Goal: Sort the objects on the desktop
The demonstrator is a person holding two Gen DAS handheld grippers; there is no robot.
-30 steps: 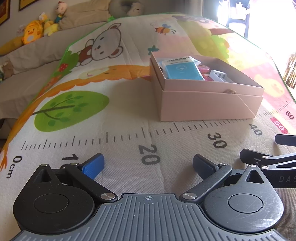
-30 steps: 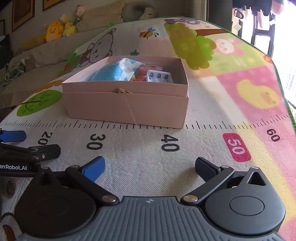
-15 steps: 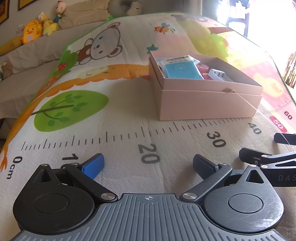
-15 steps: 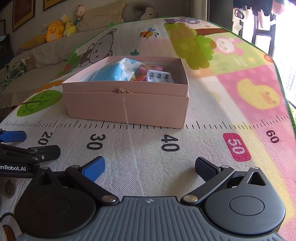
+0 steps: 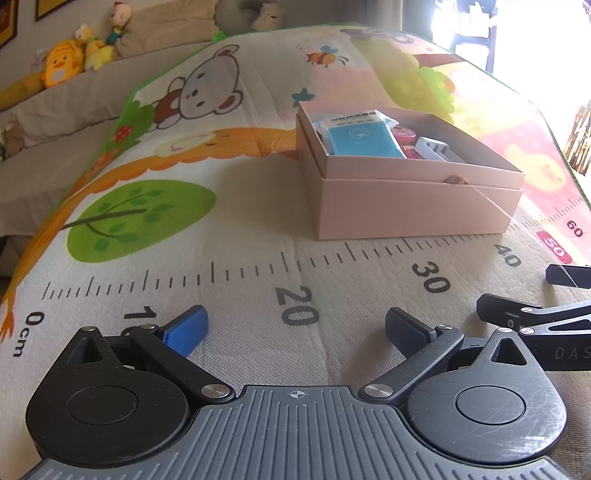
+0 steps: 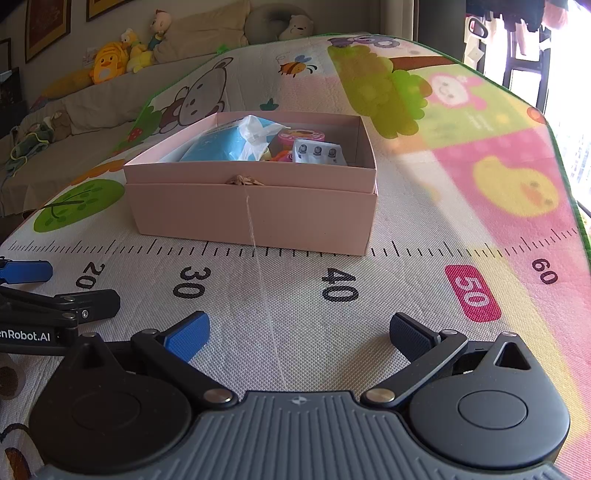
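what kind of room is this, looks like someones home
Most likely a living room or playroom in a home: a children's play mat with cartoon animals covers the surface, stuffed toys sit on a sofa behind, and framed pictures hang above.
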